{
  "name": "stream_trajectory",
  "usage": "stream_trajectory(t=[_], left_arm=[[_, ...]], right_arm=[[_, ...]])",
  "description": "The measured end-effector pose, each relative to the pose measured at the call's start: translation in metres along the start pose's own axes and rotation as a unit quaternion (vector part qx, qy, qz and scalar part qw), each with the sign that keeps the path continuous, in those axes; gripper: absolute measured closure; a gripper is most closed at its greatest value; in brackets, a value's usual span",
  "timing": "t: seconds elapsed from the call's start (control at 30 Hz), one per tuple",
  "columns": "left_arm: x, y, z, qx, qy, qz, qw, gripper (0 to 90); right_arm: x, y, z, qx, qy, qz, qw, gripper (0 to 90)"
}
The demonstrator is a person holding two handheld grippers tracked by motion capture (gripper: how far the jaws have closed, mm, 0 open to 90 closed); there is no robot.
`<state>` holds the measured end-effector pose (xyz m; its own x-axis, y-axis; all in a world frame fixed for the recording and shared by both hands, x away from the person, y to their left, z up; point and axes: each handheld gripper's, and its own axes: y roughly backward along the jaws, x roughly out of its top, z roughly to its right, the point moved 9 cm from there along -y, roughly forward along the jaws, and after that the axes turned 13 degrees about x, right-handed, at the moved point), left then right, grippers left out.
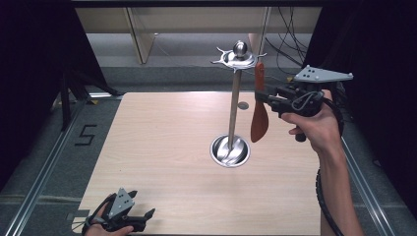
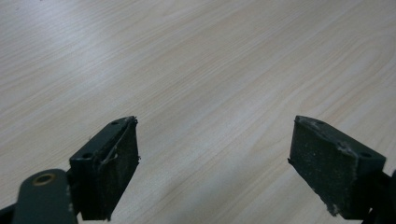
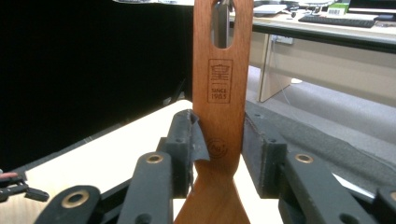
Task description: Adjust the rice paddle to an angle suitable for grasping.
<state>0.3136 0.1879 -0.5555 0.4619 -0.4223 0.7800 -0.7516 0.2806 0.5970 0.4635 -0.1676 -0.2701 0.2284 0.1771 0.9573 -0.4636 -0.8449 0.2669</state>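
Spatula [image 3: 219, 93] pinched upright in right tongs [image 3: 217, 156]; left tongs [image 2: 212, 168] spread, idle. Align handle slot with rack hook [image 1: 259, 55]; advance slowly.

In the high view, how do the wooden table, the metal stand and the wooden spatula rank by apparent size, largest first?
1. Wooden table
2. Metal stand
3. Wooden spatula, held in the right claw; it looks clearly shorter than the stand.
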Motion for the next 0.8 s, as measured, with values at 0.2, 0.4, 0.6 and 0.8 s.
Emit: stream_trajectory(t=[0.2, 0.4, 0.6, 0.8], left_arm=[[0.000, 0.001, -0.003, 0.001, -0.018, -0.003, 0.9998, 15.1], [0.001, 0.001, -0.001, -0.002, -0.010, 0.002, 0.9999, 15.1], [0.001, 0.001, -0.002, -0.001, -0.016, 0.000, 0.9999, 15.1], [-0.001, 0.000, -0.001, 0.003, -0.006, -0.005, 1.0000, 15.1]], right_arm=[[-0.003, 0.003, -0.005, -0.006, -0.002, -0.003, 1.0000, 58.6], [-0.010, 0.011, -0.008, -0.001, 0.001, 0.013, 0.9999, 52.4], [-0.035, 0.023, -0.014, -0.025, 0.002, -0.017, 0.9995, 45.9], [-0.050, 0.032, -0.018, -0.030, 0.005, -0.020, 0.9993, 45.1]])
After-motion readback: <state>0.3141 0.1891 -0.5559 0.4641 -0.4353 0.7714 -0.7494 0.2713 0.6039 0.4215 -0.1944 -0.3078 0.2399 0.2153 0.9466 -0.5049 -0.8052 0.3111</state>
